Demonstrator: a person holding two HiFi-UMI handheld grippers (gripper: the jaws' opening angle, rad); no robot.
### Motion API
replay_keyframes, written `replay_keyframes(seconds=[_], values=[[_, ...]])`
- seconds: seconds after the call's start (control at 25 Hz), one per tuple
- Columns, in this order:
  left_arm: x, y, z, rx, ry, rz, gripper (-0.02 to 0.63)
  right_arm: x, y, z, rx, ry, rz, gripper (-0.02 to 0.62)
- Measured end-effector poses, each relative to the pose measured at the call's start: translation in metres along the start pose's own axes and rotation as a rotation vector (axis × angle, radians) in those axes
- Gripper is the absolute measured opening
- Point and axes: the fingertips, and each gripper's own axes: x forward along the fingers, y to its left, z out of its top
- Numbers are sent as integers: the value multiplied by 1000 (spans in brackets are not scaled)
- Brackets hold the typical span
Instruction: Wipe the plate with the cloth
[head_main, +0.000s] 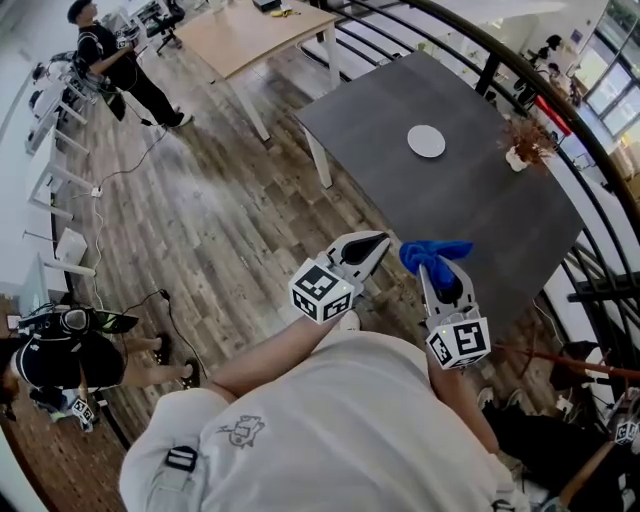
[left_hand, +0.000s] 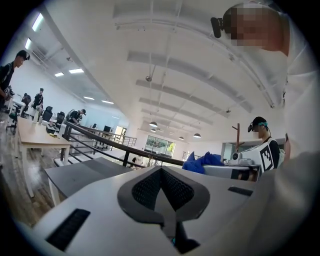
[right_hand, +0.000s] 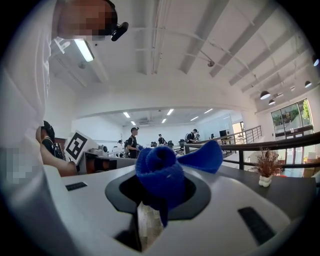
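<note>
- Head cam: steep down, left claw (head_main: 378, 242) and right claw (head_main: 432, 268) close below.
- Claw cams: level, tight on own jaws.
- All share the dark worktop (head_main: 450, 190).

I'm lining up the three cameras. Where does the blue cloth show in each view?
Head view: blue cloth, lower centre, at the tip of the right gripper.
Left gripper view: cloth right of centre, beyond the shut left gripper.
Right gripper view: cloth at centre, clamped in the jaws.
Shared landmark: the dark grey table, in all three views.
</note>
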Motion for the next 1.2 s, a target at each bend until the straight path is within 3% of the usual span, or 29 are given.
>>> replay_keyframes(seconds=[0.52,0.8,1.2], values=[[7,52,-9,-27,20,-7,6,52,-10,-16,27,23,-8,89],[38,81,1,-5,18,8,6,83,-46,-8,30,-6,-10,89],[133,129,15,12,76,13,6,134,-134,3,51,-22,-26,89]])
